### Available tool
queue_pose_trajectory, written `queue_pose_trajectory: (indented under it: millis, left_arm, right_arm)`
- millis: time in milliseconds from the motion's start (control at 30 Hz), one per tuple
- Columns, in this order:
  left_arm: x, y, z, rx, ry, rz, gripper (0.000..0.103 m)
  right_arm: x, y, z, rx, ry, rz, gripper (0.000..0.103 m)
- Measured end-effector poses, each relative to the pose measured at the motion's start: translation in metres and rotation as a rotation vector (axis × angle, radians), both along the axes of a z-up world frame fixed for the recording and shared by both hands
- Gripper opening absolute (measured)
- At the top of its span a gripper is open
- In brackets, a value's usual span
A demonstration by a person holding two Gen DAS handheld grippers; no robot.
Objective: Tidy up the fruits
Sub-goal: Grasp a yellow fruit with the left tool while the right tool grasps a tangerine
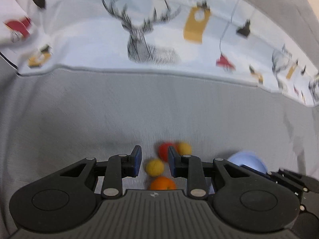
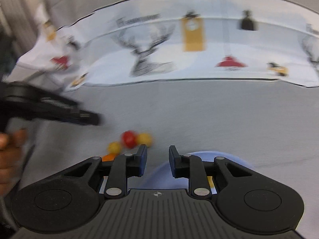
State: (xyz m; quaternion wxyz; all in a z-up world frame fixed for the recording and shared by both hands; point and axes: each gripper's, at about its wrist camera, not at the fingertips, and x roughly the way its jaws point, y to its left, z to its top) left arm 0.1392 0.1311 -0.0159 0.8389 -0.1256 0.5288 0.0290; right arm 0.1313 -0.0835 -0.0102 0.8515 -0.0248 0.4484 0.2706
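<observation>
Four fruits on grey cloth: one red fruit (image 1: pixel 164 150), two yellow fruits (image 1: pixel 155 167), one orange (image 1: pixel 162 183). One blue bowl (image 1: pixel 249 161). Left gripper (image 1: pixel 154 162) and right gripper (image 2: pixel 158 162) both parted, holding nothing.

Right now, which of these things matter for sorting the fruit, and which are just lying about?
For the job:
red fruit
two yellow fruits
orange fruit
pale blue bowl
left claw, open
right claw, open

Just there:
grey cloth
deer-print cloth
</observation>
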Motion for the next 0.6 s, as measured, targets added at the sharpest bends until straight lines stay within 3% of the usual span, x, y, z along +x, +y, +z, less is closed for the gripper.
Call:
queue_pose_trajectory:
  millis: [67,200,500,600]
  left_arm:
    - [0.003,0.001,-0.011,0.001,0.023,-0.009,0.031]
    - [0.006,0.005,-0.024,-0.048,0.049,-0.029,0.032]
    - [0.013,0.003,-0.043,-0.074,0.073,-0.076,0.032]
    - [0.013,0.001,-0.044,-0.081,0.073,-0.099,0.027]
  right_arm:
    - [-0.005,0.016,-0.005,-0.004,0.01,0.053,0.028]
    - [-0.011,0.043,-0.015,-0.03,0.017,0.132,0.045]
    - [-0.008,0.074,-0.038,-0.03,0.06,0.185,0.05]
    - [-0.009,0.085,-0.049,-0.072,0.085,0.212,0.05]
